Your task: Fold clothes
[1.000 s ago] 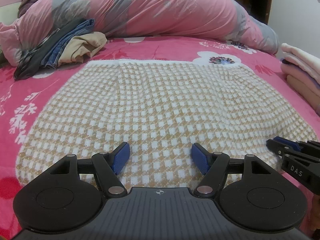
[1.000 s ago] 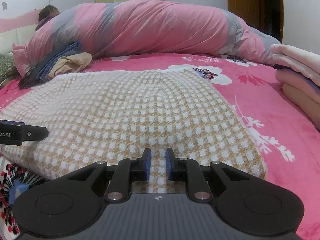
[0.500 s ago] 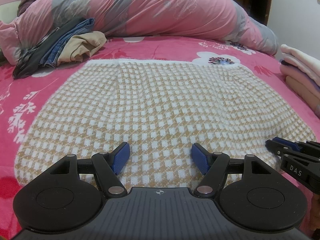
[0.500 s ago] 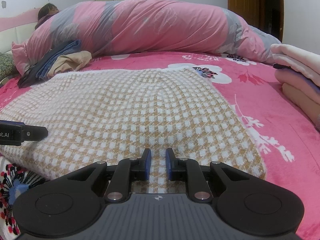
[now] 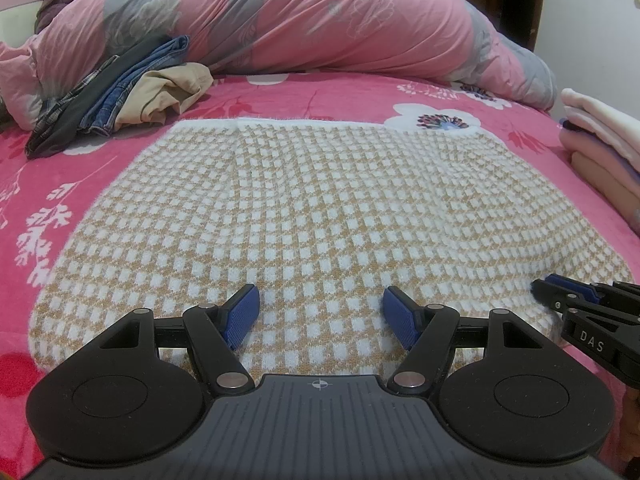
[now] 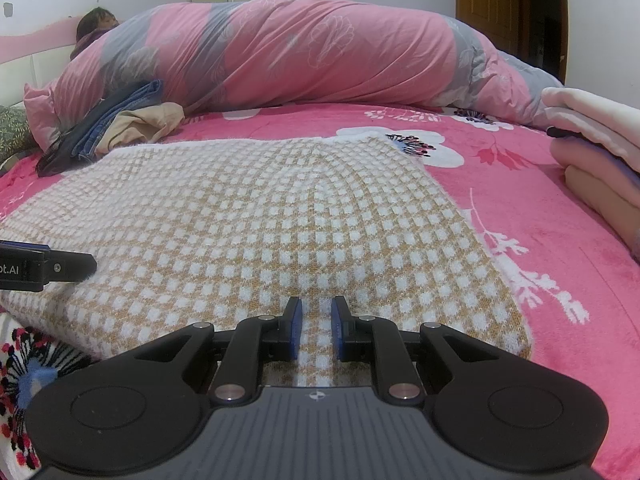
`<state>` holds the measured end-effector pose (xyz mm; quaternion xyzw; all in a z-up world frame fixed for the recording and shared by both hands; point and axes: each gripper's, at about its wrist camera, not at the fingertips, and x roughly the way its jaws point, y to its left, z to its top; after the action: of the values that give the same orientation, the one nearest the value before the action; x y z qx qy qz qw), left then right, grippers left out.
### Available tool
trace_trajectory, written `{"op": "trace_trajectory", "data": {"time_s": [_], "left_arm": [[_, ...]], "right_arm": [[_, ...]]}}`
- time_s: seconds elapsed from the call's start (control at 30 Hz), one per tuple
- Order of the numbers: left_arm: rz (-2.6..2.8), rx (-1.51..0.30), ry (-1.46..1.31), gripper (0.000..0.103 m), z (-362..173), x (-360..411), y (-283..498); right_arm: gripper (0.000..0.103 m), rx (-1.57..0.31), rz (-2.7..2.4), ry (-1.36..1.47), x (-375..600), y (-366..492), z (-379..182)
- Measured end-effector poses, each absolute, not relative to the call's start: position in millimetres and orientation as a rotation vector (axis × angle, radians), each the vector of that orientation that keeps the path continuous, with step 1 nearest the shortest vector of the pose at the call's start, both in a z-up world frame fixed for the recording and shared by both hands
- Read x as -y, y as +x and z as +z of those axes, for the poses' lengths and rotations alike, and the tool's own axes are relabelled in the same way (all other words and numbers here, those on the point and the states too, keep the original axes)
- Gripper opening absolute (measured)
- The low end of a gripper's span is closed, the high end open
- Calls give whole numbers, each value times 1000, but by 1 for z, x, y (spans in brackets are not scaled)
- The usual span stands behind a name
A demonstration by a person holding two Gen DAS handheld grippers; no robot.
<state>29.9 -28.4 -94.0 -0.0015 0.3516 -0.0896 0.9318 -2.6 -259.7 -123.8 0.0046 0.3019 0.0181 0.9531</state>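
A tan-and-white checked knit garment point(image 5: 304, 208) lies spread flat on the pink floral bed point(image 5: 72, 184). My left gripper point(image 5: 320, 312) is open wide just over the garment's near edge, with nothing between its blue pads. The right gripper point(image 6: 316, 332) hovers over the near right part of the same garment point(image 6: 280, 220). Its jaws stand a narrow gap apart, and the flat cloth shows through the gap, not bunched or pinched. The right gripper's fingertips point(image 5: 540, 286) also show at the garment's right edge. The left gripper's fingertip point(image 6: 86, 266) reaches in at the left.
A rolled pink and grey quilt point(image 5: 320, 20) lies across the far side of the bed, with a person's head point(image 6: 98, 20) beyond its left end. Unfolded clothes point(image 5: 120, 96) are heaped at the far left. Folded pale blankets point(image 6: 600, 152) are stacked on the right.
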Motion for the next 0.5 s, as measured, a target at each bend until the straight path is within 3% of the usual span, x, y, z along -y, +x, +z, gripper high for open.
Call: {"op": "trace_trajectory", "data": {"time_s": [0.5], "left_arm": [[-179,-718,-2,69,-94,30,29]], "right_arm": [[17,-612,39,11,260,-3,-124]]}}
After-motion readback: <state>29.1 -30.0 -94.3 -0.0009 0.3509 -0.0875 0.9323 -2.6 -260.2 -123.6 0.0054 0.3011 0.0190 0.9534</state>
